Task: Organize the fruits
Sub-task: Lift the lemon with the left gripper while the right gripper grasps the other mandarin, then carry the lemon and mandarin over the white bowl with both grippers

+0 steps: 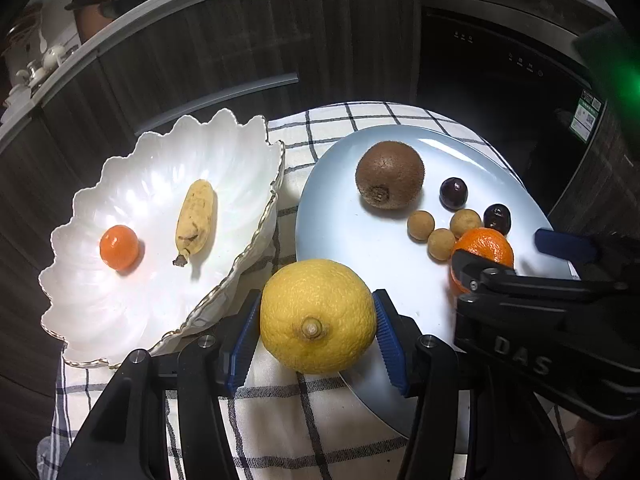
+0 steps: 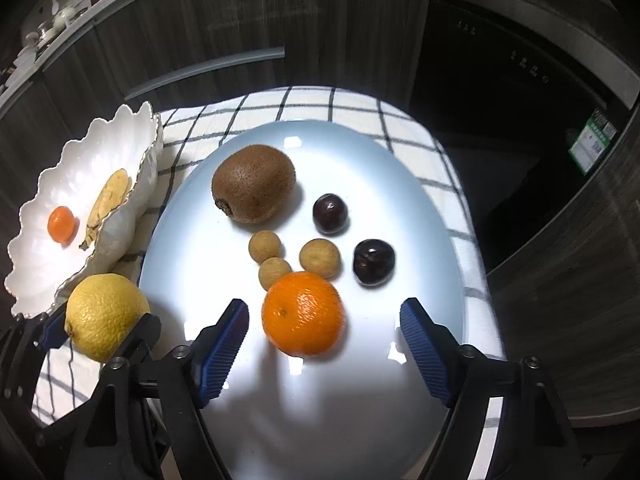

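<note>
Fruits are split between two dishes on a checked cloth over the worktop: a scalloped white bowl [image 1: 168,216] on the left already holds a small mandarin [image 1: 119,247] and a spotted banana [image 1: 196,220], while the pale blue plate [image 2: 224,400] beside it carries a kiwi [image 2: 254,189], two dark plums [image 2: 330,214], three small tan round fruits, perhaps longans [image 2: 265,246], and an orange [image 2: 303,313]. The left hand-held gripper [image 1: 316,330] is pinching a lemon [image 1: 318,315] between its blue ribbed pads, held near the plate's left edge and just beside the bowl's gold rim; whether the lemon is lifted or grazing the cloth cannot be told. The right hand-held gripper [image 2: 324,338] is spread wide, its fingers flanking the orange with a gap on each side and touching nothing. The step in hand appears to be carrying the lemon to the bowl, with the orange lined up as the following pick. Next, the left side likely needs to clear the raised scalloped rim before lowering and releasing in the free space near the banana; the right should close evenly, since the orange sits against a longan and could nudge it.
</note>
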`<state>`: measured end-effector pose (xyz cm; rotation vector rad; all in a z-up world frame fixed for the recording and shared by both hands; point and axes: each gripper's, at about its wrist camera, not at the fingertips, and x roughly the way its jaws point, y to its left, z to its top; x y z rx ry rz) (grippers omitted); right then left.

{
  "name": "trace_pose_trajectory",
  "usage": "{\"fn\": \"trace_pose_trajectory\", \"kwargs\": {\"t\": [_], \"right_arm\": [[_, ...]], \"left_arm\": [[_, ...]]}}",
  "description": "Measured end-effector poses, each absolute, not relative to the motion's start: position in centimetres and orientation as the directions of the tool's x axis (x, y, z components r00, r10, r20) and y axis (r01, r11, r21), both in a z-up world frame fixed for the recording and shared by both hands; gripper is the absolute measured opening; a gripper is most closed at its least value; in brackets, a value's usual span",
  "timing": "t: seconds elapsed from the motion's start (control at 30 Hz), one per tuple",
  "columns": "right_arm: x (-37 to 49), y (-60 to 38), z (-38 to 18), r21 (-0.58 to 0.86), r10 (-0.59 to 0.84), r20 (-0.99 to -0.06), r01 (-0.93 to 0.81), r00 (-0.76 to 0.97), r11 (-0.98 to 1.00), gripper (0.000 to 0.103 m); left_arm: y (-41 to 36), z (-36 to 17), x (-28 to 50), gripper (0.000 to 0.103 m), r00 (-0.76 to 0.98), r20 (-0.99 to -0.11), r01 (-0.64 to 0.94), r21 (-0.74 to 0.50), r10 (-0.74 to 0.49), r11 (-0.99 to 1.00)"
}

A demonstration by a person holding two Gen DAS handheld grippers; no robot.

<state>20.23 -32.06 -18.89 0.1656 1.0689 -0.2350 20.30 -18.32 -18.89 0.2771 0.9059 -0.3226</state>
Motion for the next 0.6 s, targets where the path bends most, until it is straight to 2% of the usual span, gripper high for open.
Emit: {"fn": "trace_pose_trajectory", "kwargs": {"t": [0.13,0.17,0.6], "right_arm": [[20.7,-32.1,-19.7,0.062,-0.067,-0.891,0.267,0.449,0.962,0.05],[20.8,-32.0,-19.7,0.067,-0.063,-0.891,0.266,0.451,0.962,0.048],[19.1,-32.0,-17.7,0.053,-0.094,-0.868,0.279,0.488,0.959,0.047]], "left_arm": [[-18.3,-18.9,20.4,0.054,0.58,-0.8,0.388,0.106,-0.153,0.915],[-18.3,-18.9,20.4,0.054,0.58,-0.8,0.388,0.104,-0.155,0.916],[-18.3,-17.8,19.8,0.054,0.588,-0.79,0.401,0.095,-0.177,0.911]]}}
